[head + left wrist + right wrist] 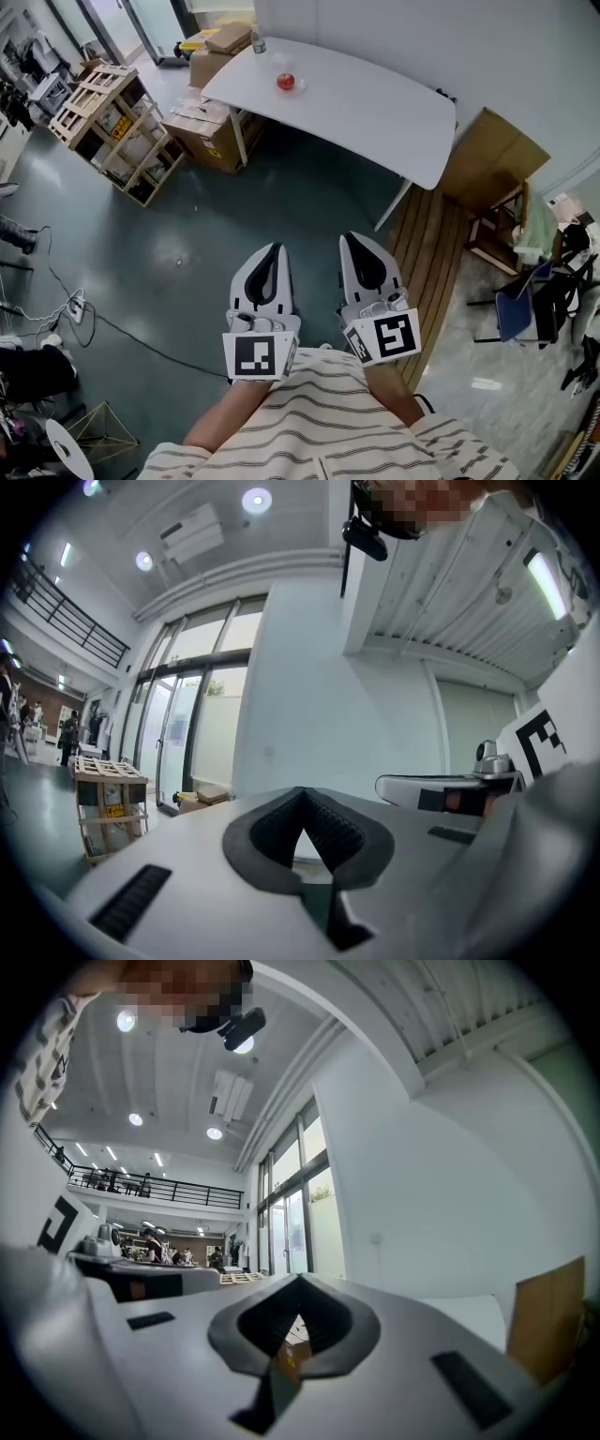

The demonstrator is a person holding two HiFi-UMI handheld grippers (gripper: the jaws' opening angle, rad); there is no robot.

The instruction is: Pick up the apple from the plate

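Left gripper [275, 247] and right gripper [351, 238], fingers [267, 832] closed on nothing, well short of the counter [375, 112]; apple [286, 82] at twelve o'clock; best to close in, then open wide.

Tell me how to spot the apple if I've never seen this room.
Look at the long white table beyond the dark floor. Toward its left end the apple sits on a small plate. It is the only red, round thing there; the nearby bottle stands taller.
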